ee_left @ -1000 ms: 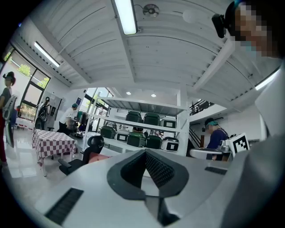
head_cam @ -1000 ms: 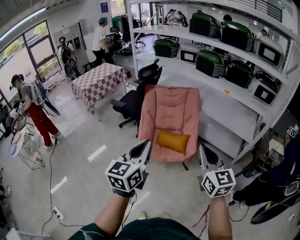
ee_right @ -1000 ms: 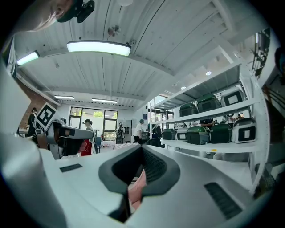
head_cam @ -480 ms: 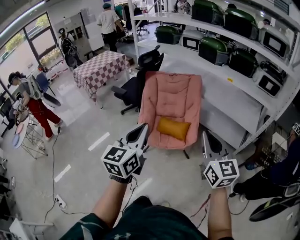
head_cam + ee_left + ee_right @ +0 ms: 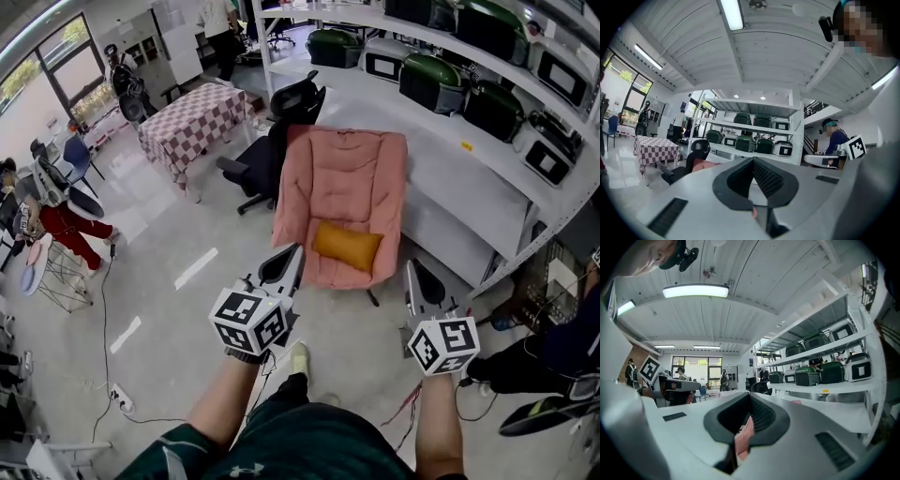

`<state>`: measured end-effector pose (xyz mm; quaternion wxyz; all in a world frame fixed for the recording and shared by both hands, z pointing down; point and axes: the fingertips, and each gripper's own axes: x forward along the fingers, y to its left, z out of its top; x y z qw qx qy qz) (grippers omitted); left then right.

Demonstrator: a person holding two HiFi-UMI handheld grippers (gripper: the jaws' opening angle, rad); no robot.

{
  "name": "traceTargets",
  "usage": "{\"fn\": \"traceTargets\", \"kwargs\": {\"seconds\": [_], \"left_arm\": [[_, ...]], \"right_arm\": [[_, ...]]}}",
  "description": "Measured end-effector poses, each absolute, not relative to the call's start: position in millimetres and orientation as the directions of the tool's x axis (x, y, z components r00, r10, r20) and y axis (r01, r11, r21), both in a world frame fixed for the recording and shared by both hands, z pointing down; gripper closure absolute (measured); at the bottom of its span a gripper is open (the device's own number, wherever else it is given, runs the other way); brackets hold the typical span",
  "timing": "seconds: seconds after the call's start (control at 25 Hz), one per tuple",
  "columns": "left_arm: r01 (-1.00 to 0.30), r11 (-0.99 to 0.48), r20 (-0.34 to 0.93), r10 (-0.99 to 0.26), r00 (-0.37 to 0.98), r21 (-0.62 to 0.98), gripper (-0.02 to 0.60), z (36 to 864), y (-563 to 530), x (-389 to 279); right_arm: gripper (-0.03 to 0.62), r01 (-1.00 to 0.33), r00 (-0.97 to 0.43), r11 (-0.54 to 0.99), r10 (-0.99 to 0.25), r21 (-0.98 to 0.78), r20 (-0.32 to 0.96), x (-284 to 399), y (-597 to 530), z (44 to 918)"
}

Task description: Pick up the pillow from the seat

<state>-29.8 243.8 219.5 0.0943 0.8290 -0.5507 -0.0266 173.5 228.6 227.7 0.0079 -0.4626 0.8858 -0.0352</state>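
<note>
An orange pillow [image 5: 347, 246] lies across the seat of a pink padded chair [image 5: 345, 187] in the middle of the head view. My left gripper [image 5: 291, 255] is held out over the floor, short of the chair's front left corner, shut and empty. My right gripper [image 5: 411, 274] hovers off the chair's front right corner, also shut and empty. In the left gripper view the jaws [image 5: 753, 161] meet, with the pink chair [image 5: 704, 165] low beyond them. Pink chair fabric [image 5: 744, 436] shows below the closed jaws [image 5: 749, 398] in the right gripper view.
A black office chair [image 5: 281, 122] stands behind the pink chair, with a checkered table [image 5: 192, 117] to its left. White shelving [image 5: 469, 150] with green and black cases runs along the right. People stand at far left [image 5: 56, 211] and right [image 5: 562, 347]. Cables [image 5: 103, 319] cross the floor.
The view has moved toward the chair, which looks slightly larger. A foot now shows on the floor below the grippers. Both grippers stay shut, held out in front.
</note>
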Motion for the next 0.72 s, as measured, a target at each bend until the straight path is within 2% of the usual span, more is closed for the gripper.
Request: {"fn": "traceTargets", "kwargs": {"seconds": [0.44, 0.72], "left_arm": [[-0.891, -0.422, 0.070, -0.896, 0.438, 0.170, 0.576, 252.4, 133.7, -63.9], [-0.878, -0.447, 0.091, -0.880, 0.466, 0.168, 0.575, 279.2, 55.3, -110.2]], "right_arm": [[0.591, -0.851, -0.522, 0.512, -0.848, -0.118, 0.090, 131.8, 123.4, 263.7], [0.591, -0.884, -0.466, 0.451, -0.870, -0.120, 0.162, 88.1, 52.8, 299.6]]}}
